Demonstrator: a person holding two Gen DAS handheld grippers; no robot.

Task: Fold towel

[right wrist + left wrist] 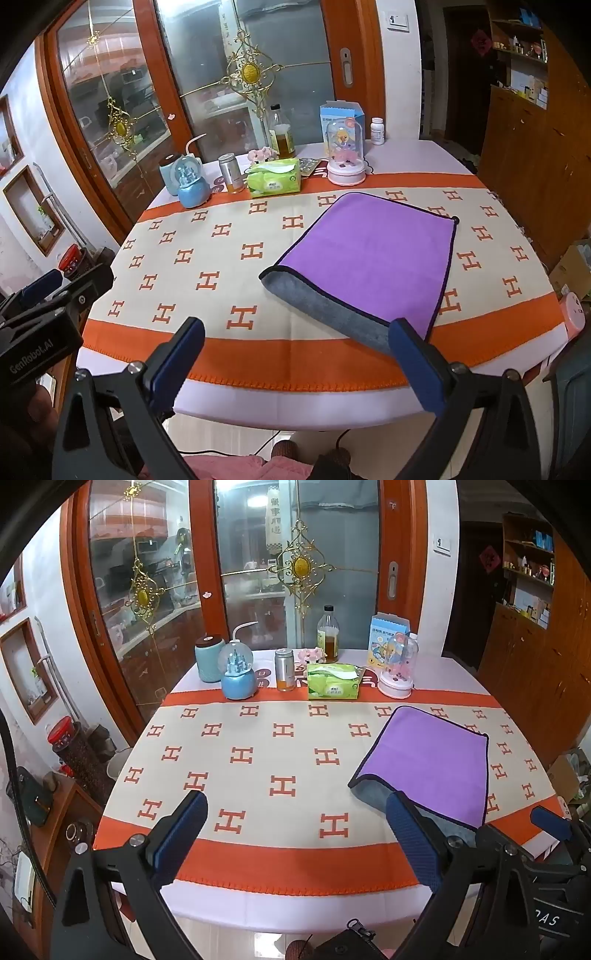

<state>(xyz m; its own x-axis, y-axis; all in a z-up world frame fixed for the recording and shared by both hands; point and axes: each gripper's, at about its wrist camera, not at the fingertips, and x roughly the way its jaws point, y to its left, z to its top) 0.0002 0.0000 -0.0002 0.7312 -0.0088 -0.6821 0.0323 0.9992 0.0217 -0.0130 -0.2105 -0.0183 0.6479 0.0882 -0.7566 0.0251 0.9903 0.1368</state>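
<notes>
A purple towel (pixel 432 760) with a dark hem and a grey underside lies folded on the H-patterned tablecloth, on the right half of the table; it also shows in the right wrist view (pixel 373 254). Its grey folded edge (pixel 325 310) faces the near side. My left gripper (pixel 295 819) is open and empty above the near table edge, left of the towel. My right gripper (pixel 295 343) is open and empty, with its right finger (pixel 413 354) just in front of the towel's near edge. The right gripper also shows at the right in the left wrist view (pixel 546 834).
Along the far edge stand a teal canister (pixel 209 657), a snow globe (pixel 238 675), a metal can (pixel 284 669), a green tissue pack (pixel 334 681), an oil bottle (pixel 327 635), a blue carton (pixel 384 638) and a domed ornament (pixel 398 668). A wooden cabinet (pixel 535 155) stands right.
</notes>
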